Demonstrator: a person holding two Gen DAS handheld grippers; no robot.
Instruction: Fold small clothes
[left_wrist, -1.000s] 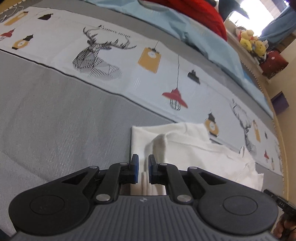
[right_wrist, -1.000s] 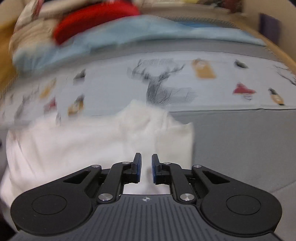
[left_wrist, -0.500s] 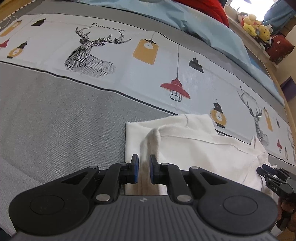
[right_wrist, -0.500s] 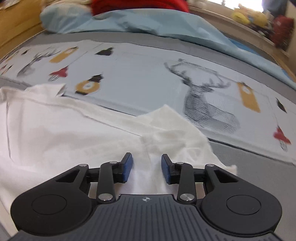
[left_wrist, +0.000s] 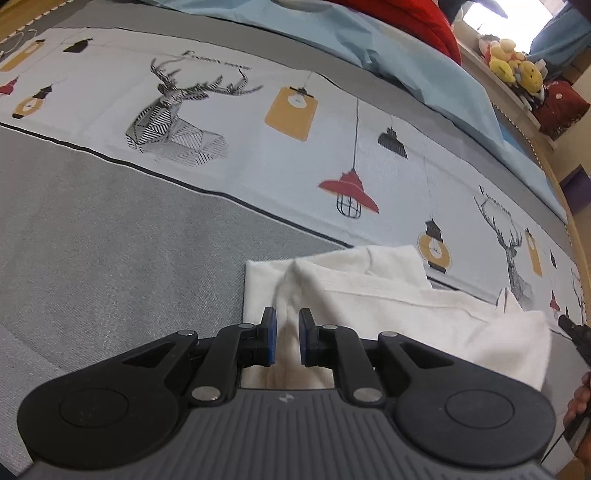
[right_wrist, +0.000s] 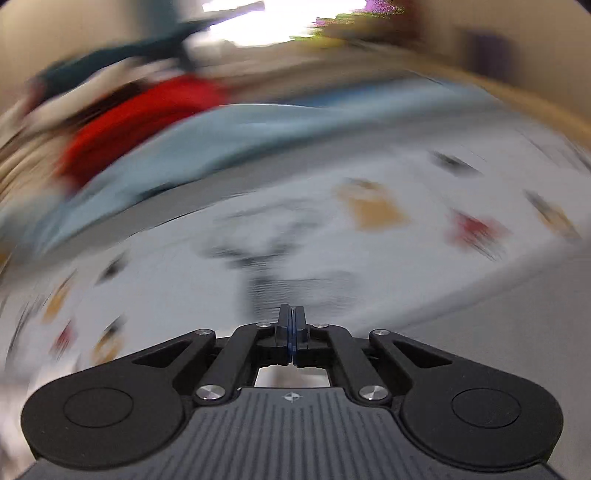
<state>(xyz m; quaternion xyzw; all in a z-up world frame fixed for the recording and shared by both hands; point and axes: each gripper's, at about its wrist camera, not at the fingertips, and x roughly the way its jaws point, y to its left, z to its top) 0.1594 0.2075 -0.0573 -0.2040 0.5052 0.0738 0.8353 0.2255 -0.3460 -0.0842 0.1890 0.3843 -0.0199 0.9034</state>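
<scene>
A small white garment lies partly folded on the grey and printed bedspread. My left gripper hangs just above the garment's left end, its jaws a narrow gap apart and empty. In the right wrist view, which is heavily blurred by motion, my right gripper has its jaws pressed together with nothing seen between them; the garment does not show there. The right gripper's tip shows at the right edge of the left wrist view.
A light blue sheet and a red cloth lie at the far side of the bed. Yellow plush toys sit on a ledge at the far right. The bed's wooden edge runs along the right.
My right gripper has closed from open and swung quickly away from the garment, blurring its view. My left gripper has stayed over the garment's left end with little change.
</scene>
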